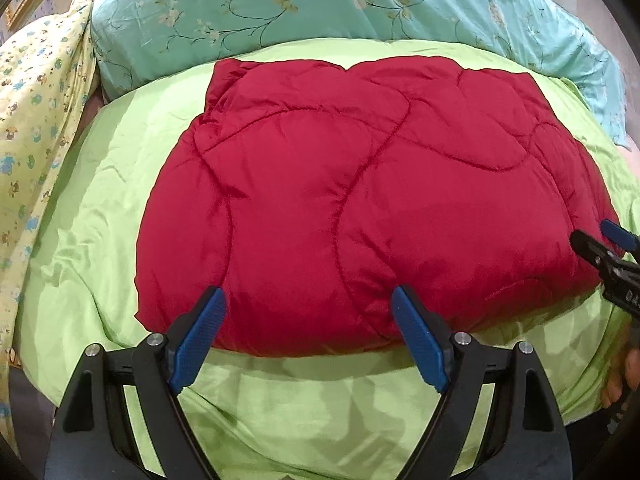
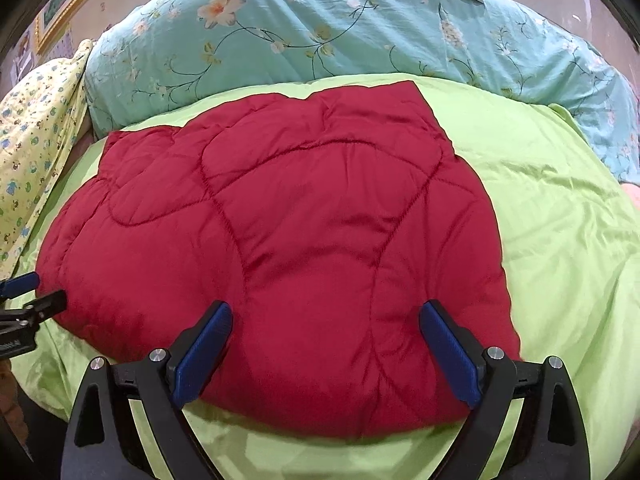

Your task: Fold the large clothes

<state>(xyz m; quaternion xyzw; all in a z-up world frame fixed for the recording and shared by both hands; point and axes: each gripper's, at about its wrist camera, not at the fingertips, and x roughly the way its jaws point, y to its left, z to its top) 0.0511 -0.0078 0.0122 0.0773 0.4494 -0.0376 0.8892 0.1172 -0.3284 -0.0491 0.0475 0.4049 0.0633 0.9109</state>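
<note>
A red quilted garment (image 1: 360, 200) lies folded into a thick, puffy rectangle on the light green bedspread (image 1: 100, 220). It also fills the middle of the right wrist view (image 2: 300, 240). My left gripper (image 1: 308, 300) is open and empty, its blue pads at the garment's near edge. My right gripper (image 2: 324, 316) is open and empty, its pads over the garment's near edge. The right gripper shows at the right edge of the left wrist view (image 1: 600, 240), beside the garment's right side. The left gripper shows at the left edge of the right wrist view (image 2: 28, 292).
A teal floral duvet (image 1: 320, 8) is bunched along the far side of the bed. A yellow patterned sheet (image 1: 36, 100) lies at the far left. A gold picture frame (image 2: 68, 4) hangs on the wall at upper left.
</note>
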